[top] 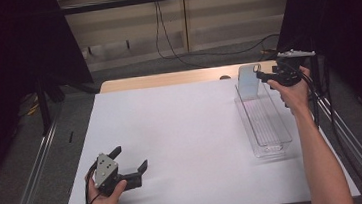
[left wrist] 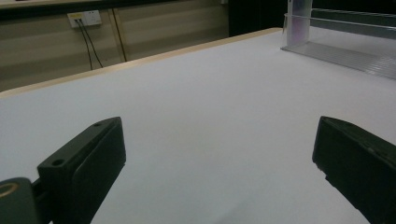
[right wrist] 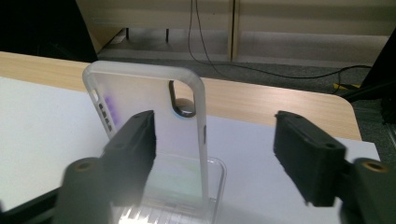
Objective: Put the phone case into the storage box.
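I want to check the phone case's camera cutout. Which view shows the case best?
The right gripper view: the phone case stands close, cutout and side holes clear. The high view shows it small, upright in the clear tray; the left gripper view catches an edge.

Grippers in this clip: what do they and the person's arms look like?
Both the left gripper and right gripper are black, with two blocky jaws, a grey three-cornered plate on top and a trailing black cable. The forearms are bare, no sleeves or gloves.

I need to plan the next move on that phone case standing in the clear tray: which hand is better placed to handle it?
Right. The right gripper sits beside the phone case at the far end of the clear tray, jaws open, not gripping it. The left gripper rests open near the table's front left corner, well away from it.
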